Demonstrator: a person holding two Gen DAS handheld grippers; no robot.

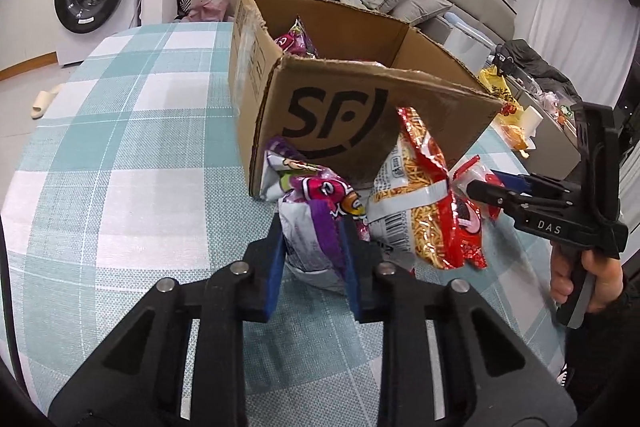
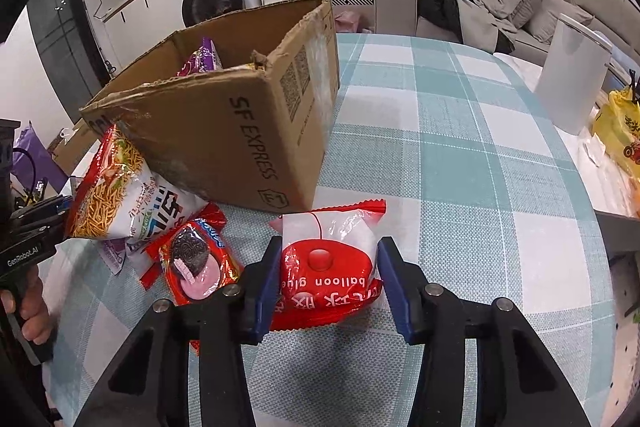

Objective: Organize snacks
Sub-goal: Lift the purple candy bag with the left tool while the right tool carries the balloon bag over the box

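- L gripper [image 1: 313, 259]: blue pads pinched tight on crinkly purple snack bag [image 1: 316, 211], by front of box.
- R gripper [image 2: 326, 283]: closed on puffy red-white packet [image 2: 328, 259], glossy film, mid table [image 2: 460, 155].
- Cardboard box [image 2: 240, 131], torn rim, open top, another purple pack inside.
- Noodle-snack bag [image 2: 116, 203] leans on box; cookie packet [image 2: 196, 263] flat beside.
- Checked woven cloth.

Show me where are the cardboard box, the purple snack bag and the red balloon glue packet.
cardboard box [image 1: 340, 119]: left wrist view, printed front wall.
purple snack bag [image 1: 316, 223]: left wrist view, middle between the pads.
red balloon glue packet [image 2: 326, 263]: right wrist view, red centre.
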